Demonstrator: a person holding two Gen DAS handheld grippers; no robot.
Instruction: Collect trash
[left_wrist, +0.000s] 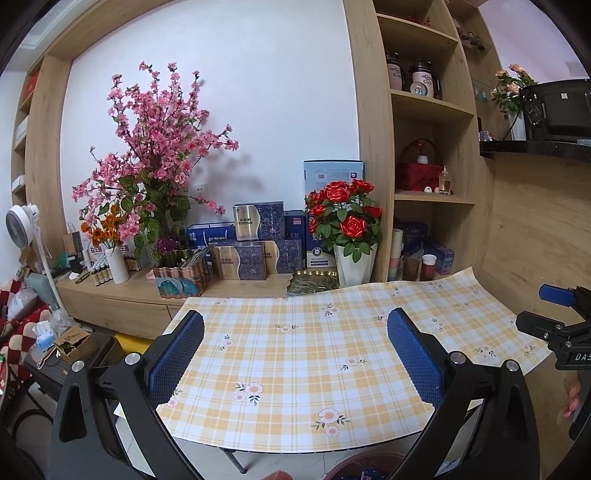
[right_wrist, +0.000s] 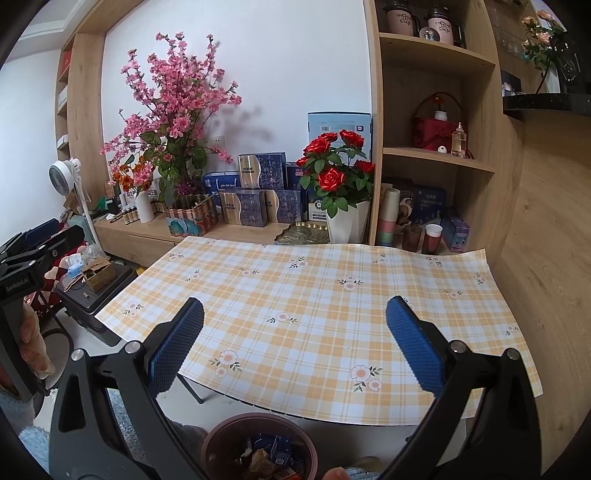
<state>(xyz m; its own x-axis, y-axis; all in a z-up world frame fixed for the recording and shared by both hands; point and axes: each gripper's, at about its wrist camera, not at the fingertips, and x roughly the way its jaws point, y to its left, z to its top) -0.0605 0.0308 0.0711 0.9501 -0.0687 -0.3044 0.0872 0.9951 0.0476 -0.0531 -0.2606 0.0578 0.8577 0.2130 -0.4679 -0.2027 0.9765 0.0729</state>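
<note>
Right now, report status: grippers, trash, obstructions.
Left hand-held gripper open, empty. Right hand-held gripper open, empty. Trash sits in brown bin below table edge; checked tablecloth shows no trash. Nothing in the way.

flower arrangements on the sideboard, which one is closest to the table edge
The red roses in the white faceted pot; the pot stands right at the back edge of the checked tablecloth. The tall pink blossoms and the orange flowers sit farther back left.
</note>
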